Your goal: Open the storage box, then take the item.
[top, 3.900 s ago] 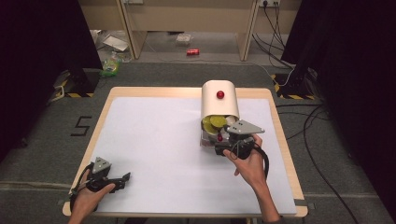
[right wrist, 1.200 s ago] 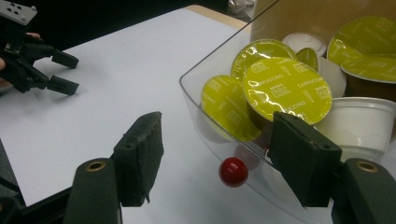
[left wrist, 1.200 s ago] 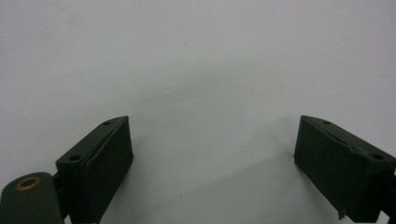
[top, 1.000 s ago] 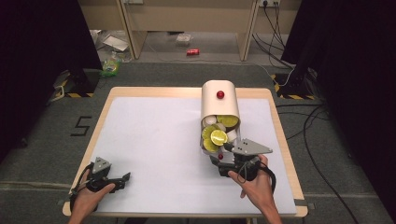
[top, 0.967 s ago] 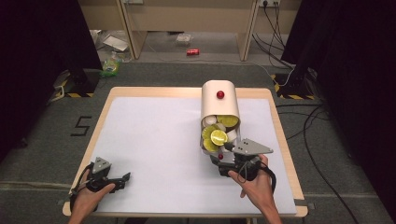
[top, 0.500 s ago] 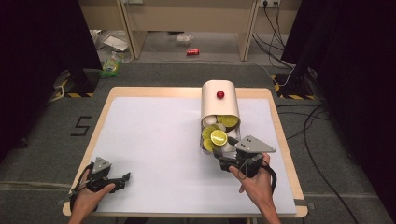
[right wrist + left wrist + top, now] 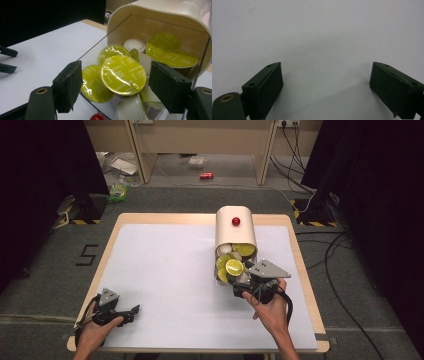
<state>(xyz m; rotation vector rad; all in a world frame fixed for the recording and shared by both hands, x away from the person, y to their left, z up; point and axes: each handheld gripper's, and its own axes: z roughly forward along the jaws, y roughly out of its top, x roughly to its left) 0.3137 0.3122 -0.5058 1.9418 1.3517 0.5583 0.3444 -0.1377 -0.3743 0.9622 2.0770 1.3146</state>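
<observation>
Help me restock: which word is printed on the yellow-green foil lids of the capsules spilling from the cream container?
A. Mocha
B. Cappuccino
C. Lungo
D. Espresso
B: in the right gripper view the front capsule in the container reads "Cappuccino" across its lid, between the right gripper's open jaws.

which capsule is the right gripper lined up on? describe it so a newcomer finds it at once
Find the cream bin lying on its side at the table's right, drawer pulled out. Among the capsules there, it is the yellow-green foil-lidded one printed CAPPUCCINO, between the right gripper's open jaws. It lies topmost, overlapping its neighbours.
</observation>
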